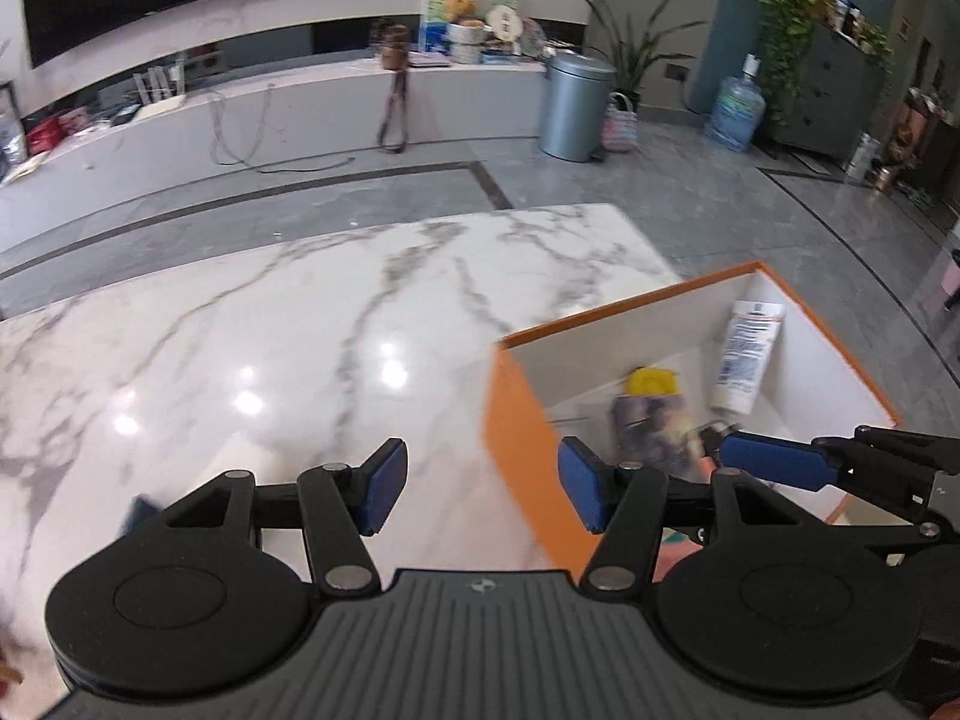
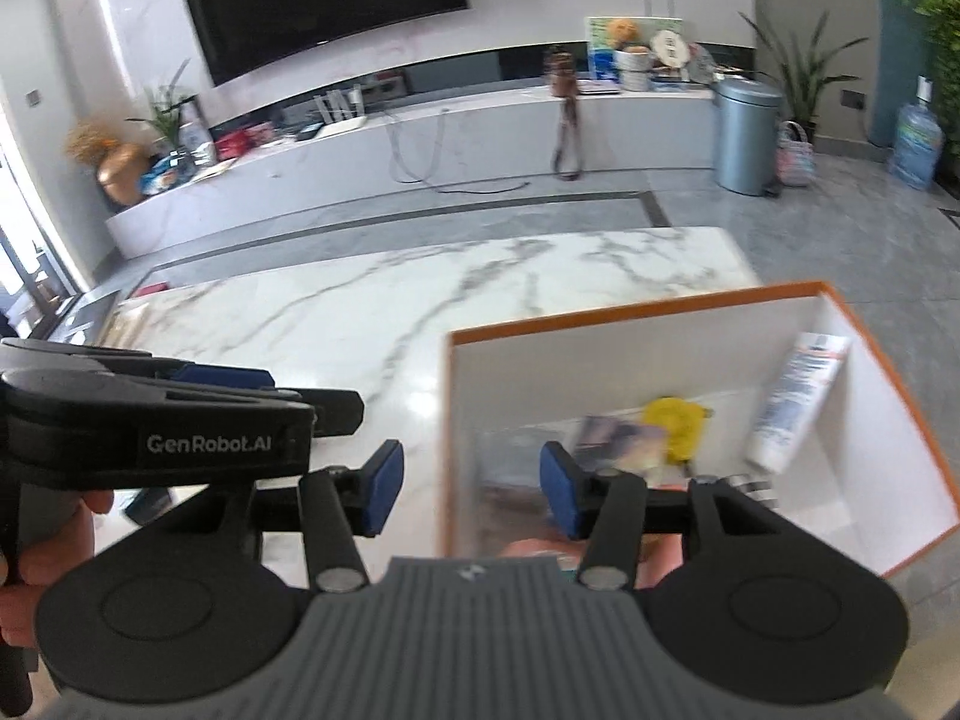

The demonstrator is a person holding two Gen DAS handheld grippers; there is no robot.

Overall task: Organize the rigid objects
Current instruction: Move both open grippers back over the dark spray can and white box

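An orange box with a white inside (image 1: 516, 408) (image 2: 600, 324) stands on the right end of the marble table (image 1: 270, 330) (image 2: 360, 312). In it lie a white tube (image 1: 744, 354) (image 2: 792, 396), a yellow object (image 1: 651, 383) (image 2: 675, 417) and a blurred printed packet (image 1: 651, 426) (image 2: 618, 441). My left gripper (image 1: 480, 489) is open and empty, over the box's left wall. My right gripper (image 2: 471, 492) is open and empty, straddling the box's left wall; one of its fingers (image 1: 774, 462) also shows in the left wrist view over the box.
Beyond the table are a grey floor, a long white TV bench (image 1: 300, 102) with clutter and cables, a metal bin (image 1: 573, 105) (image 2: 747, 132), a water bottle (image 1: 735, 111) and plants. A small dark object (image 1: 135, 513) (image 2: 147, 507) lies on the table at the left.
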